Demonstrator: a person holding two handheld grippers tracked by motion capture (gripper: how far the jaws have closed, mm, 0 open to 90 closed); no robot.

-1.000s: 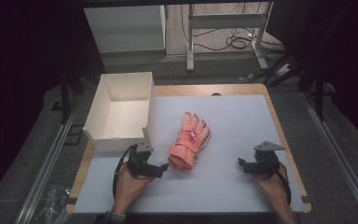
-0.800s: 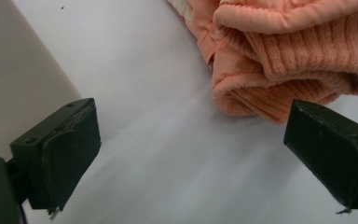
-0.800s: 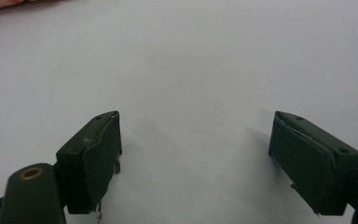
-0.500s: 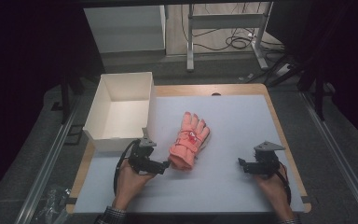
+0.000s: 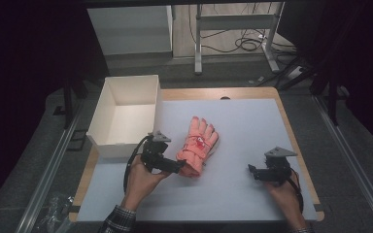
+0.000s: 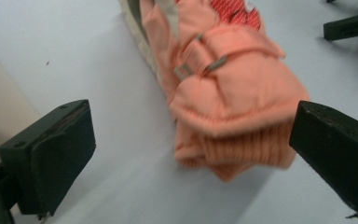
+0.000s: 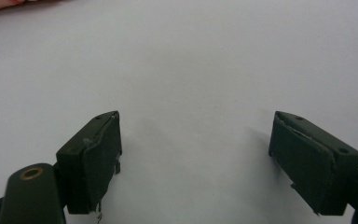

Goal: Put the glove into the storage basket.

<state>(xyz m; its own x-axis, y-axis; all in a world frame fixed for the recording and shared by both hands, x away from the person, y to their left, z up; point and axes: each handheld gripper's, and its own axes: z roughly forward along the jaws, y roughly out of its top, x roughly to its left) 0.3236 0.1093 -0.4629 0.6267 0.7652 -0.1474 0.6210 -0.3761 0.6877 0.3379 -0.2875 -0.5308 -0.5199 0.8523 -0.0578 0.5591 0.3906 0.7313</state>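
High view: glove (image 5: 197, 145) lies mid-table beside the box (image 5: 126, 114); left gripper (image 5: 178, 166) at its cuff, its jaws just opened wider, nothing clamped. Left gripper view: centre the cuff (image 6: 242, 149) before closing. Right gripper view: right gripper (image 7: 193, 158) spread apart, idle.

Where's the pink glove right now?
In the high view the glove lies flat near the middle of the table, right of the white box, its cuff just ahead of the open left hand-held gripper.

Open white box (image 5: 126, 114) on grey mat (image 5: 252, 126).
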